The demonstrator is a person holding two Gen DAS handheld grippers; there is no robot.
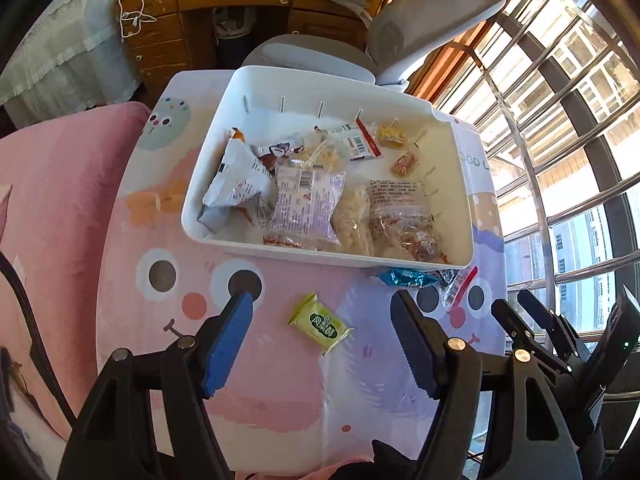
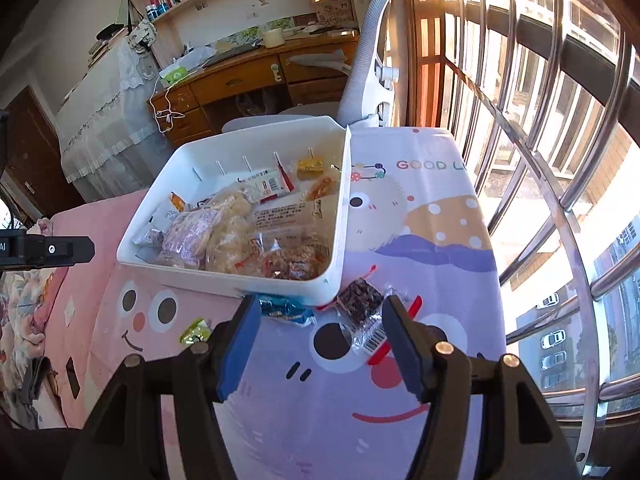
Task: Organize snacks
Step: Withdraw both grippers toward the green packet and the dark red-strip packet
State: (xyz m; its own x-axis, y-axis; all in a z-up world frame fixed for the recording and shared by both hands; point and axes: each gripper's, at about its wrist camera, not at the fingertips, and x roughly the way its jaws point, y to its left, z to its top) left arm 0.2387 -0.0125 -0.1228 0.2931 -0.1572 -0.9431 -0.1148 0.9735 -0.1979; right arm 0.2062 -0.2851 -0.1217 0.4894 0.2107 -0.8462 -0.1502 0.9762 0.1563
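A white bin [image 1: 460, 184] [image 2: 340, 216] on the cartoon-print table holds several snack packets. On the table in front of it lie a green packet [image 1: 322, 323] [image 2: 196, 330], a blue foil packet [image 1: 406, 278] [image 2: 286, 309] and a clear packet with a dark snack and barcode [image 2: 362, 308] [image 1: 454, 286]. My left gripper [image 1: 322, 312] is open and empty, its fingers either side of the green packet. My right gripper [image 2: 320, 316] is open and empty, just short of the blue and dark packets; it also shows at the right of the left wrist view [image 1: 560, 320].
A grey office chair [image 1: 420, 20] [image 2: 372, 60] stands behind the table, with a wooden desk [image 1: 240, 4] [image 2: 248, 76] beyond. A barred window [image 2: 560, 160] runs along the right. A pink bed cover [image 1: 48, 200] lies to the left.
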